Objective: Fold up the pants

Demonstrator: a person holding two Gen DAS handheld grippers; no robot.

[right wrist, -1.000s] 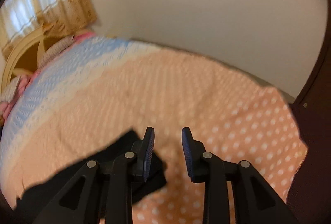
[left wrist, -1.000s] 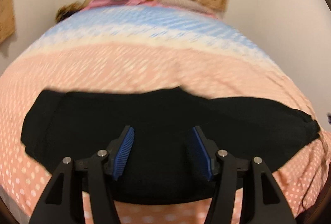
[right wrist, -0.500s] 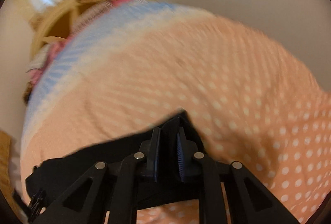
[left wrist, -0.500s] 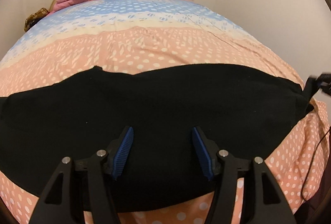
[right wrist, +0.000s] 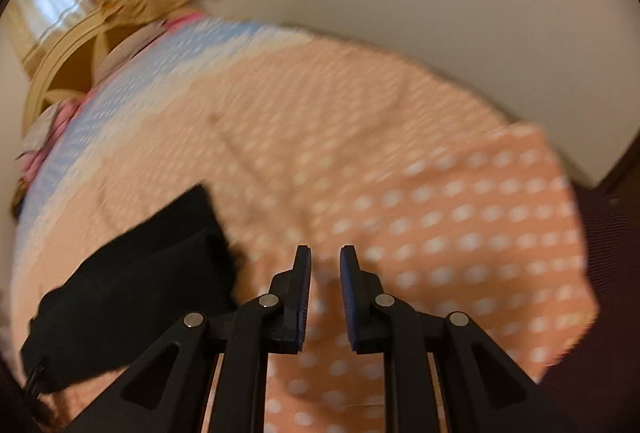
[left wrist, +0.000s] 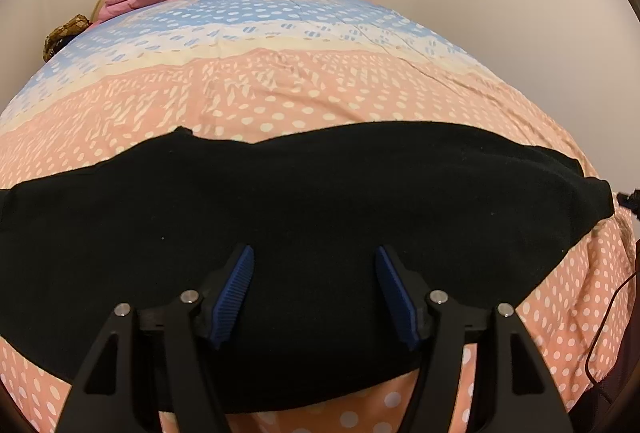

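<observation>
On the bedspread (left wrist: 320,81), black pants (left wrist: 304,217) under open left hand-held gripper (left wrist: 314,265), right hand-held gripper (right wrist: 325,265) (blurred view) narrowly open, empty.

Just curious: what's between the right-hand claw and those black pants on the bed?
Only bare polka-dot bedspread, seen in the right wrist view; the right gripper sits beside the black pants, holding nothing.
</observation>
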